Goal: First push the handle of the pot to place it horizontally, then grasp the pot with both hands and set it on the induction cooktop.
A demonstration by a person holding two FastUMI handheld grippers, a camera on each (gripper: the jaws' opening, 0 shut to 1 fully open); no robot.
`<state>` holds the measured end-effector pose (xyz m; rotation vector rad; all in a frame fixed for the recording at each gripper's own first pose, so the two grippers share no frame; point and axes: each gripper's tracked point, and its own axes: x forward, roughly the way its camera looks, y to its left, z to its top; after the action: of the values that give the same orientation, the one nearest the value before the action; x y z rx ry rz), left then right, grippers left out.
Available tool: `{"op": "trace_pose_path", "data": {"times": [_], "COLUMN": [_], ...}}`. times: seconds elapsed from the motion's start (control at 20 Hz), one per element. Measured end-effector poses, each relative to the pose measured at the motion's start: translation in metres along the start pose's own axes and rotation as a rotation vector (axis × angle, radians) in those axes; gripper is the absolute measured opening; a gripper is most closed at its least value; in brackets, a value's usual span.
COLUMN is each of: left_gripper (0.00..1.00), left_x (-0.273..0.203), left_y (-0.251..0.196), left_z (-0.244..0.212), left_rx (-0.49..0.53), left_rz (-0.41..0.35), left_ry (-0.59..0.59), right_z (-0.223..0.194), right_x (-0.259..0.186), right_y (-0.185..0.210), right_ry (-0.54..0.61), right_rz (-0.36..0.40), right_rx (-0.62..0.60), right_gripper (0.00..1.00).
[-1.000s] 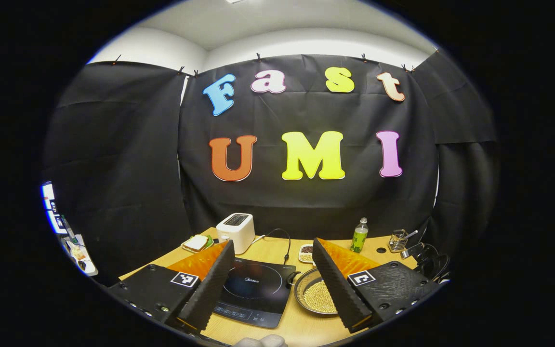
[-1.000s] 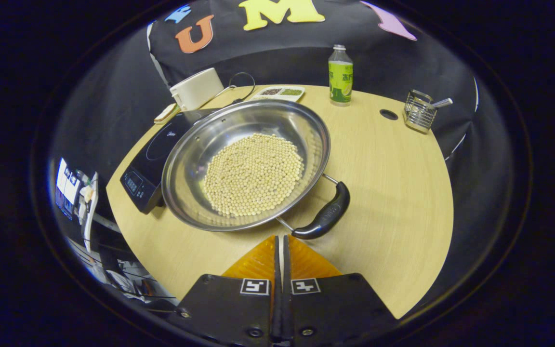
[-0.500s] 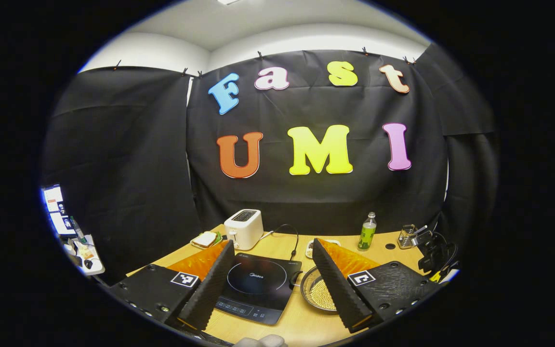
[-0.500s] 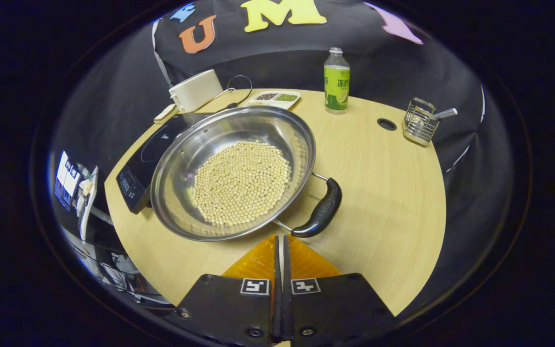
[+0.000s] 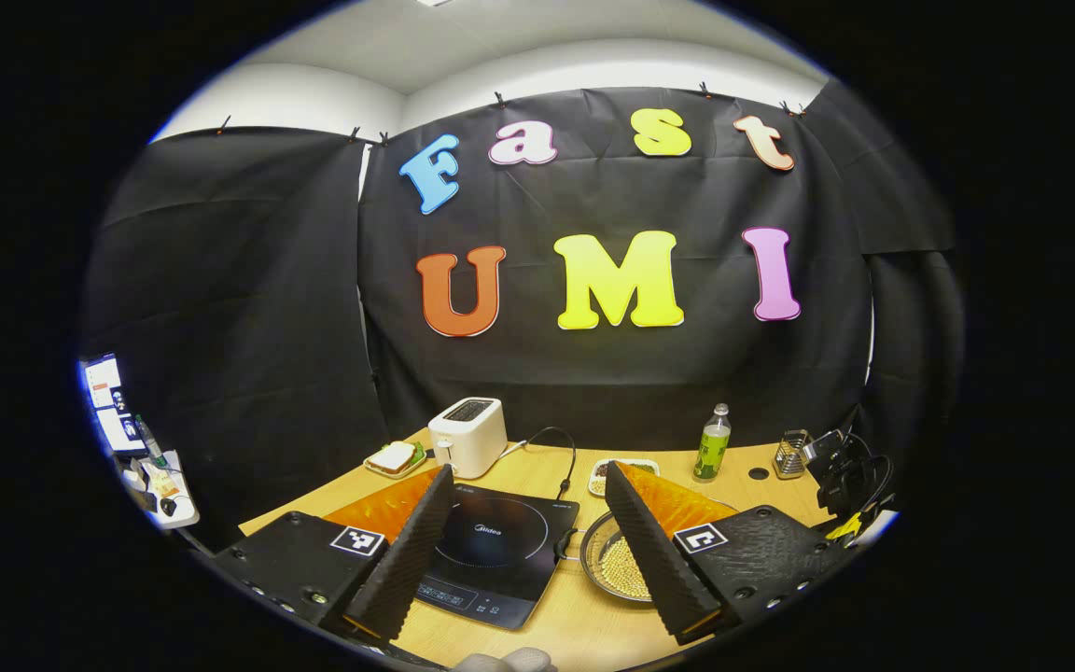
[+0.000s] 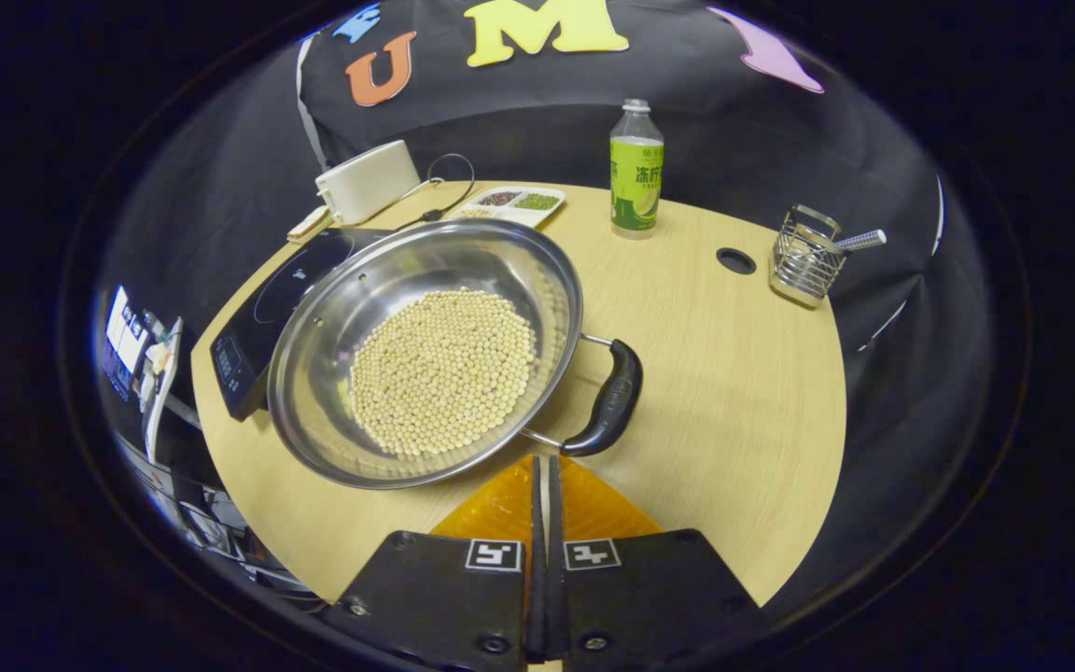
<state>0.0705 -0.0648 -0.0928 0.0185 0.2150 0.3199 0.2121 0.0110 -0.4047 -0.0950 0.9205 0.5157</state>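
Two closed fingers, R gripper (image 6: 542, 467): pot handle (image 6: 607, 399) has swung nearer horizontal ahead of you; L gripper (image 5: 526, 546) spread, waiting

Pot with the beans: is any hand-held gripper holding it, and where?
No. The right hand-held gripper is shut on nothing, close to the pot's black handle. The left hand-held gripper is open and empty.

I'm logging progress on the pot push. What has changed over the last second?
In the right gripper view the pot has turned, its black handle swinging from a slant toward upright in the picture. The right hand-held gripper, shut, stays beside that handle. The left hand-held gripper stays open, holding nothing.
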Motion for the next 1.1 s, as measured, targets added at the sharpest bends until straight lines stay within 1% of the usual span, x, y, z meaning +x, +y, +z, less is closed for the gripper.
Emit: {"op": "trace_pose_path", "data": {"times": [0.1, 0.25, 0.3, 0.35, 0.5, 0.65, 0.75, 0.8, 0.9, 0.95, 1.1], "left_gripper": [0.96, 0.96, 0.97, 0.97, 0.96, 0.97, 0.97, 0.97, 0.97, 0.97, 0.97], "left_x": [0.004, 0.011, 0.013, 0.015, 0.021, 0.026, 0.03, 0.031, 0.035, 0.038, 0.048], "left_y": [-0.002, -0.003, -0.003, -0.003, -0.003, -0.003, -0.003, -0.004, -0.006, -0.006, -0.012], "left_z": [-0.007, -0.018, -0.021, -0.025, -0.035, -0.04, -0.053, -0.059, -0.071, -0.08, -0.111], "left_rx": [0.001, 0.007, 0.01, 0.009, 0.001, -0.024, -0.009, -0.003, 0.008, 0.015, 0.015], "left_rz": [-0.014, -0.05, -0.064, -0.085, -0.148, -0.216, -0.255, -0.276, -0.309, -0.325, -0.361], "left_ry": [0.011, 0.022, 0.026, 0.032, 0.05, 0.062, 0.095, 0.114, 0.135, 0.153, 0.216], "right_z": [-0.001, -0.002, -0.003, -0.003, -0.006, -0.011, -0.017, -0.018, -0.022, -0.022, -0.019], "right_x": [-0.005, -0.018, -0.022, -0.028, -0.045, -0.06, -0.068, -0.073, -0.078, -0.08, -0.08], "right_y": [-0.001, -0.006, -0.006, -0.006, 0.001, 0.01, 0.015, 0.017, 0.022, 0.027, 0.038], "right_ry": [-0.012, -0.044, -0.054, -0.069, -0.117, -0.154, -0.168, -0.184, -0.199, -0.209, -0.235], "right_rz": [-0.014, -0.067, -0.077, -0.087, -0.108, -0.136, -0.163, -0.177, -0.205, -0.206, -0.19], "right_rx": [0.014, 0.033, 0.041, 0.056, 0.117, 0.163, 0.178, 0.188, 0.205, 0.216, 0.233], "right_gripper": [0.04, 0.04, 0.0, 0.04, 0.05, 0.46, 0.73, 0.79, 0.77, 0.8, 0.8]}}
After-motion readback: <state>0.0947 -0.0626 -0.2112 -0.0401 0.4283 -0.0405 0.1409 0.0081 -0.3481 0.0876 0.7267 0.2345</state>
